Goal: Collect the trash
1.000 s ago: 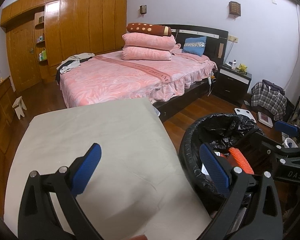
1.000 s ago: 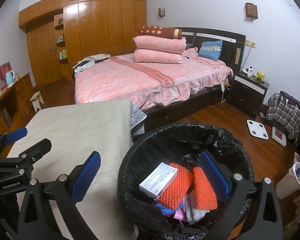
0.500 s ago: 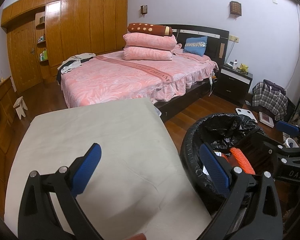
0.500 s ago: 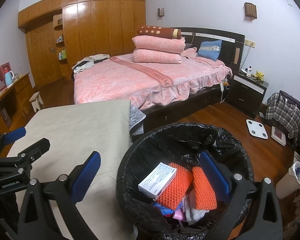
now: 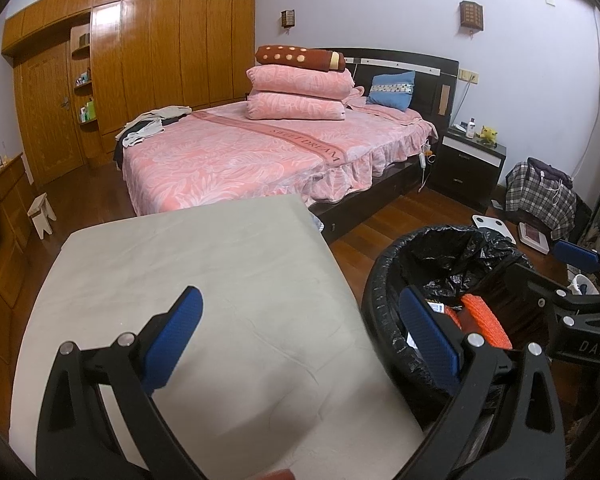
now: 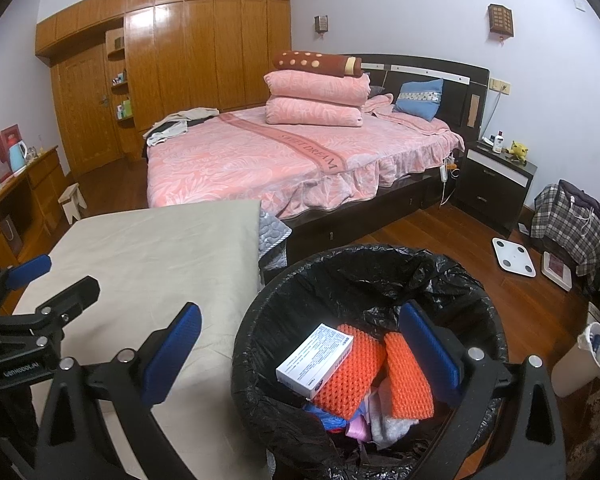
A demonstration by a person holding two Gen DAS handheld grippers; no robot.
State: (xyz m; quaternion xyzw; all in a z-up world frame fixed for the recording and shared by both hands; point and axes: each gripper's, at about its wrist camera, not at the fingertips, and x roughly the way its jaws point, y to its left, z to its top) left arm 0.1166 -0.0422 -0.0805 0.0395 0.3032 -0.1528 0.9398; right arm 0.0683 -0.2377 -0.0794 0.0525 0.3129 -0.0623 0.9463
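A black bin lined with a black bag (image 6: 296,280) (image 5: 384,280) stands on the floor beside a beige-covered table (image 5: 188,280) (image 6: 148,260). Inside it lie a white printed box (image 6: 315,359), two orange foam pieces (image 6: 408,376) (image 5: 485,322) and other scraps. My right gripper (image 6: 300,354) hangs open over the bin's near side with nothing between its blue pads. Over the table's right edge my left gripper (image 5: 302,338) is open and holds nothing. Each gripper shows at the edge of the other's view.
A pink bed (image 5: 260,152) with stacked pillows fills the middle of the room. A dark nightstand (image 6: 496,184), a white scale (image 6: 514,257), a plaid bag (image 6: 568,220) and a small white bin (image 6: 582,360) sit at right. A wooden wardrobe, dresser and stool (image 5: 42,214) stand at left.
Both views have shifted very slightly; the bin sits a touch further left in the right wrist view. Both grippers stay open and nothing was picked up or dropped.
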